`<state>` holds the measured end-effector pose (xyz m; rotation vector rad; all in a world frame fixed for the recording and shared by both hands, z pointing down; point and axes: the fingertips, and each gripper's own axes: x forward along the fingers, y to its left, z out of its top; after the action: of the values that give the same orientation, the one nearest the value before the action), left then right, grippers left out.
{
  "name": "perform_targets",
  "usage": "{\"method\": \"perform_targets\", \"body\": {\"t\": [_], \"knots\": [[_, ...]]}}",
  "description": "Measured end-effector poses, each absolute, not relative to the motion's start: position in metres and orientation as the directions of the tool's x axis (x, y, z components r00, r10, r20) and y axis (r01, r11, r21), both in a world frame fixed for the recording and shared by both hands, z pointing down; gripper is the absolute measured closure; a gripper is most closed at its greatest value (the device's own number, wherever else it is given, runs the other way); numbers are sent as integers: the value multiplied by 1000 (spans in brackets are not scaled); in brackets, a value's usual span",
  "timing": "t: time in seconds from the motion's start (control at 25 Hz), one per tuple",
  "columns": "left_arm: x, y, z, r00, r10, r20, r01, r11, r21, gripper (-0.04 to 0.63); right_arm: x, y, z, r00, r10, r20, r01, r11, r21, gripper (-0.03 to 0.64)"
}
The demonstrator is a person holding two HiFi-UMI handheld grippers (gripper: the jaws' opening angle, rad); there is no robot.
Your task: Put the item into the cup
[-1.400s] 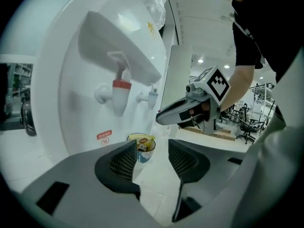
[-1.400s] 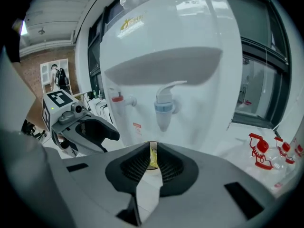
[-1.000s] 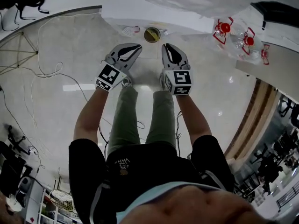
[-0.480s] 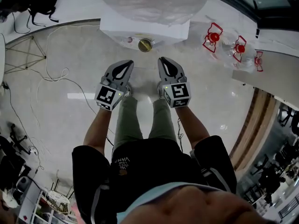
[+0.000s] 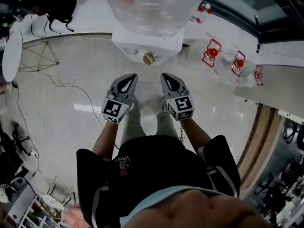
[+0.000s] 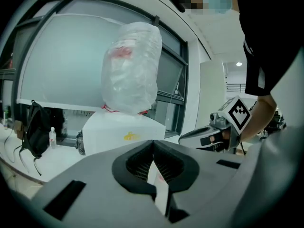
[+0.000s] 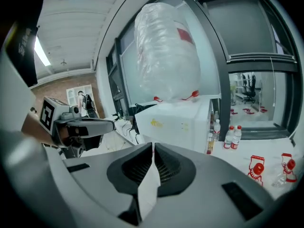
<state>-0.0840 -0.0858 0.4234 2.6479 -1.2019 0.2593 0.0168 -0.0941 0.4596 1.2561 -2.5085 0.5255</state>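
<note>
Glossy floor (image 5: 218, 108), white box (image 5: 161, 49) ahead, left tongs (image 5: 129, 76) and right tongs (image 5: 166, 76) both closed

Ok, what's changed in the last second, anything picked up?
Nothing picked up or let go. The left gripper and right gripper have risen with the person, who seems to have straightened: the floor looks farther off and the white box with its plastic bag sits lower in the head view. Both grippers' fingers stay shut, empty, side by side.
</note>
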Motion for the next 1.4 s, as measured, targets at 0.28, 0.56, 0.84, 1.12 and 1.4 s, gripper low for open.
{"method": "perform_targets", "body": {"t": [0.28,0.56,0.84,1.12,1.4], "knots": [[-77,-71,374,605,-763,230,-793,-604,79,575,26,-87,402,-606,-717,346,-793,579,-188,568],[-70,-53,335,581,-792,187,-812,-580,68,575,43,-78,365,-614,-727,308,-788,590,-179,568],[-62,-36,306,568,-807,159,-821,-570,38,575,64,-67,339,-607,-745,277,-794,581,-179,569],[-60,-28,287,540,-831,135,-840,-543,20,575,78,-62,326,-594,-744,306,-802,577,-155,571],[-62,-16,280,500,-857,125,-864,-502,15,575,85,-58,315,-606,-740,292,-793,594,-139,572]]}}
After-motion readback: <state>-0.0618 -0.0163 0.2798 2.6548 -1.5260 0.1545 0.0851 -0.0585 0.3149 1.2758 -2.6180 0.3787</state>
